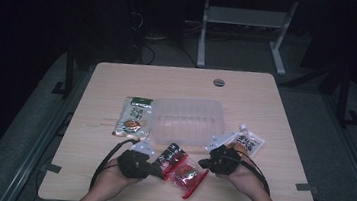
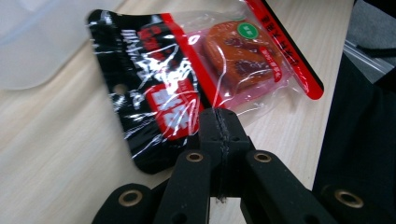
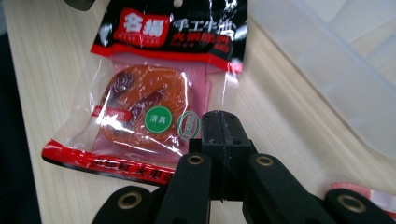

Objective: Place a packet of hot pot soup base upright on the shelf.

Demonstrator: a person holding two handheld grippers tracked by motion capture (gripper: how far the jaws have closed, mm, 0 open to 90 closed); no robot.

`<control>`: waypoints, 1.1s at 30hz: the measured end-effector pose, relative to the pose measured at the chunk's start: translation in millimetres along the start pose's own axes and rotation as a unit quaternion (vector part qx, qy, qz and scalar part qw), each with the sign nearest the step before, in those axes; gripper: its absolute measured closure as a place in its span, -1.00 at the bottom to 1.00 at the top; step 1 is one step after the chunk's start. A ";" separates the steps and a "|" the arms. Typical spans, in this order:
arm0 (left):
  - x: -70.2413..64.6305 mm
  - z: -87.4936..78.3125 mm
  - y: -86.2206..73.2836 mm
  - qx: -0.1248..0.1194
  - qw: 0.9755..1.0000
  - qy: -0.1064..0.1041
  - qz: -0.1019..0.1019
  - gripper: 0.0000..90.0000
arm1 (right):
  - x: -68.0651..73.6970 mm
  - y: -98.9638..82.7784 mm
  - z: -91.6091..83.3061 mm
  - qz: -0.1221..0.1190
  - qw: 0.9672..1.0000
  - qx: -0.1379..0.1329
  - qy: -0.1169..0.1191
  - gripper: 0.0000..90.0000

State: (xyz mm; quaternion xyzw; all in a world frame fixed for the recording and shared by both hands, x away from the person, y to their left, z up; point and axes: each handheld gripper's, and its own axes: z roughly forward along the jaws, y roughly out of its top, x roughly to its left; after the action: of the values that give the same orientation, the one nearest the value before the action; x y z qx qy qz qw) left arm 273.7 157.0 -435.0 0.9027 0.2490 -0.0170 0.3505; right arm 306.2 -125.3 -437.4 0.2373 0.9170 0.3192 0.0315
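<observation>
Nothing is packed yet: the clear plastic tray [image 1: 188, 119] sits empty mid-counter [image 1: 107, 183], with other packets beside it. The red-and-black sauce packet [image 1: 179, 169] lies flat near the counter's front edge — glossy film over an orange-brown block. Left claw [image 1: 153, 170] and right claw [image 1: 204, 162] flank it, both clenched, grasping nothing.

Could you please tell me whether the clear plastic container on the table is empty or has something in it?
Empty: the clear plastic container shows only its ribbed floor, and the snack packets lie outside it.
</observation>
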 end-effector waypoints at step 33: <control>13.6 25.8 15.6 0.023 0.999 0.030 0.026 1.00 | 34.4 -5.5 17.3 -0.052 0.993 0.030 0.099 0.99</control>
State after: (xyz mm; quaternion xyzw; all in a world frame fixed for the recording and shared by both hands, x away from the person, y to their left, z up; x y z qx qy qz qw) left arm 296.6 136.6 -447.5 0.9169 0.2355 0.0135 0.3219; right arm 277.1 -103.5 -451.2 0.1571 0.9360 0.3110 -0.0501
